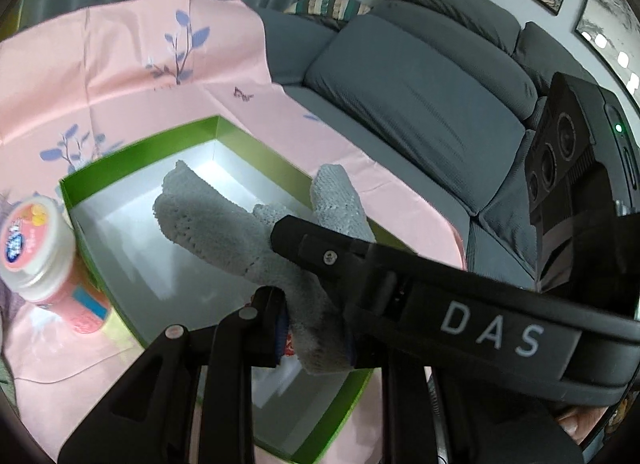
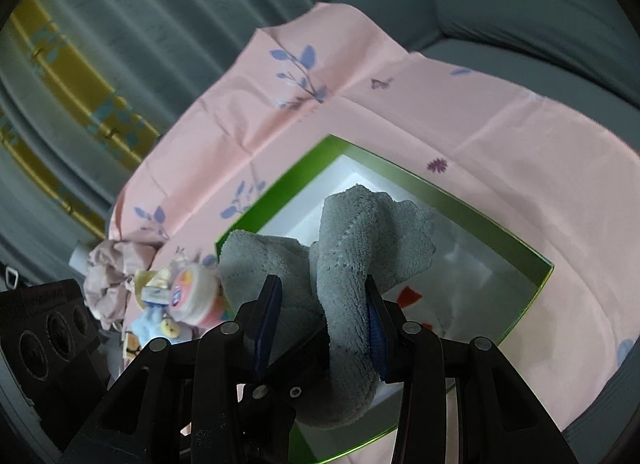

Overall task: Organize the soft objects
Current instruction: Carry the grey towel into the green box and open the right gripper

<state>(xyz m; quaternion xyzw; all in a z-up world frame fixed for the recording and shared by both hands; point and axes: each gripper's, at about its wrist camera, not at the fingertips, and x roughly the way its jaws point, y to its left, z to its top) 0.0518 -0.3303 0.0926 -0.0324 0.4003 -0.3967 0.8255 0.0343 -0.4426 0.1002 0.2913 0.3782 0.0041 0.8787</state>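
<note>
Grey sofa cushions (image 1: 416,104) filled the background, and a pink cloth printed with blue leaves (image 1: 120,72) lay spread over the seat as the working surface. On that cloth sat a shallow green-walled cardboard box with a white floor (image 1: 140,152), the container for the job.

Both tools gripped one grey plush microfibre towel (image 1: 224,224), bunched into a loose roll and suspended over the open box. The left tool (image 1: 312,328) was clamped tight on one end of the towel; the right tool (image 2: 324,324) held the other end, its blue pads pressed into a thicker fold.

The step in hand appeared to be lowering the towel into the box. The next move seemed to call for setting the roll down on the white floor and releasing both ends together, so that no corner hung over the green rim.

Little else seemed to lie inside the box apart from a small red shape on the floor near the right tool, too unclear to name. Just outside the box stood a pink-and-white lidded plastic tub (image 1: 36,244), beside a crumpled mauve cloth (image 2: 116,276) and small pastel items.
</note>
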